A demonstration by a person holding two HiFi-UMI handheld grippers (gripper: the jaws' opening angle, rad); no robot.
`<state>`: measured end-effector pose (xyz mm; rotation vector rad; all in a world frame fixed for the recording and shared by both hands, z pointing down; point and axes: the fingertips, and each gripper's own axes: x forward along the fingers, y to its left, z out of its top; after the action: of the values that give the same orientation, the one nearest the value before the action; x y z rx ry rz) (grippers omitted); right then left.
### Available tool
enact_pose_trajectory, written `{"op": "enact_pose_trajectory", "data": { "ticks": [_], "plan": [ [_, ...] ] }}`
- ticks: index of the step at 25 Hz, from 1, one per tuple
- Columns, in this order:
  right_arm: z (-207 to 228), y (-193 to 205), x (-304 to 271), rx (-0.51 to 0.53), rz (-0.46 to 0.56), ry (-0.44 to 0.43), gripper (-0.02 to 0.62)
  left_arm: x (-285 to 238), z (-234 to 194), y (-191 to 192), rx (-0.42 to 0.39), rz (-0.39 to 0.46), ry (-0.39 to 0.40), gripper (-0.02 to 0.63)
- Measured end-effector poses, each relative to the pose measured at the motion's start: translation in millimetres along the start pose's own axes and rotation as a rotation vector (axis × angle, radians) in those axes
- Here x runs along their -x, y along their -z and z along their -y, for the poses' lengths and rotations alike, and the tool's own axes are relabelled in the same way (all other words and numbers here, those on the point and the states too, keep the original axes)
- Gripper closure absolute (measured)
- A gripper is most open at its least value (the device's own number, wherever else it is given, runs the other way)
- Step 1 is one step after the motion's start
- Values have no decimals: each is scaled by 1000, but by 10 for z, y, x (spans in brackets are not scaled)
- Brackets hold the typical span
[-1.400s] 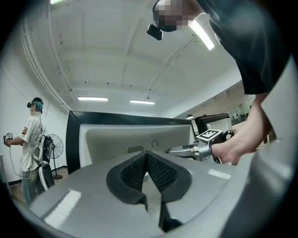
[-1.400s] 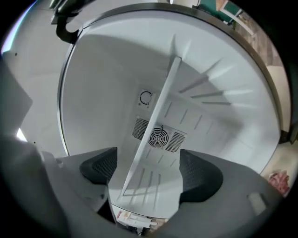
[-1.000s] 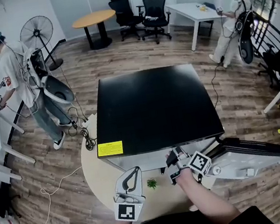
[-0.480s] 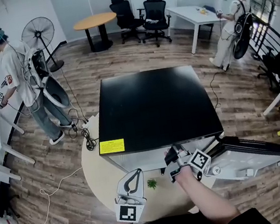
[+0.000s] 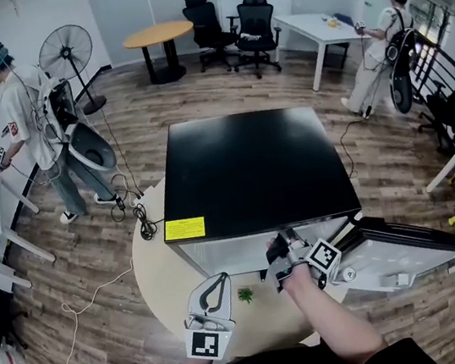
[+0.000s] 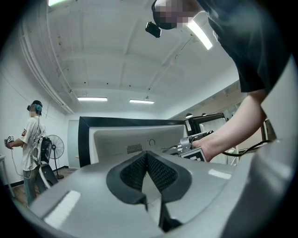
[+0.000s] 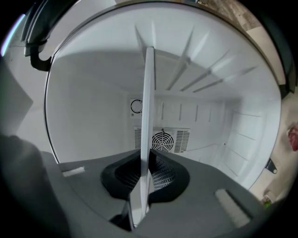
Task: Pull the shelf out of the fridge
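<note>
The right gripper [image 7: 145, 172] pinches the front edge of the thin white shelf [image 7: 148, 116], its pads pressed on either face of the panel. The shelf runs edge-on from between the jaws straight back into the white cavity of the fridge [image 5: 251, 169], toward the fan grille [image 7: 162, 139] on the rear wall. The fridge door [image 5: 401, 252] stands swung open to the right. The left gripper [image 6: 147, 155] hangs just before the fridge front, jaws pressed together with nothing between them.
</note>
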<state>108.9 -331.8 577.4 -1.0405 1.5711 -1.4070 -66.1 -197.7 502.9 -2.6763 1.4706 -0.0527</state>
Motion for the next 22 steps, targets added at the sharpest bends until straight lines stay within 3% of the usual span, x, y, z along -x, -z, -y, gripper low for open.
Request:
{"op": "enact_pose_trajectory", "data": {
  "ticks": [22],
  "plan": [
    [-20, 131, 284, -24, 22, 20, 563, 231, -40, -94, 3, 34, -22, 609]
  ]
}}
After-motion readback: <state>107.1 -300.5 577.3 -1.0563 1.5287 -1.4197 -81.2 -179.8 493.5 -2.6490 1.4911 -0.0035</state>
